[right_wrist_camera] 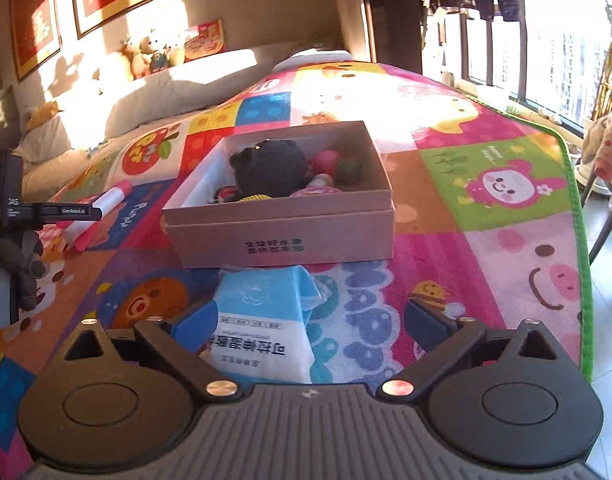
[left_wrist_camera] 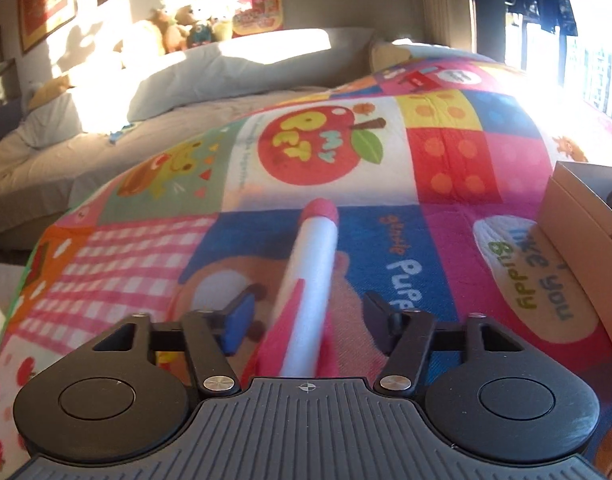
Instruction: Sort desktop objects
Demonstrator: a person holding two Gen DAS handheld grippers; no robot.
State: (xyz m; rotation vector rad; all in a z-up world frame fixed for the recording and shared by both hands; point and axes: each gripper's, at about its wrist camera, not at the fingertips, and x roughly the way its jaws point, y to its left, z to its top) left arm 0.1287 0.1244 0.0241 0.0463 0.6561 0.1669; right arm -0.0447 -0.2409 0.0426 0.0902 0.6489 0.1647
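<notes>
One marker [left_wrist_camera: 310, 280], one tissue pack [right_wrist_camera: 261, 320], one box [right_wrist_camera: 281, 216] (several toys inside).

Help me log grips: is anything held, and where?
Nothing is held: the marker lies loose between the left gripper's open jaws, the tissue pack between the right gripper's.

left tool [left_wrist_camera: 306, 320] half-open, right tool [right_wrist_camera: 310, 324] wide open.

White pink-capped marker [left_wrist_camera: 310, 280] flat on mat; filled cardboard box [right_wrist_camera: 281, 216].
</notes>
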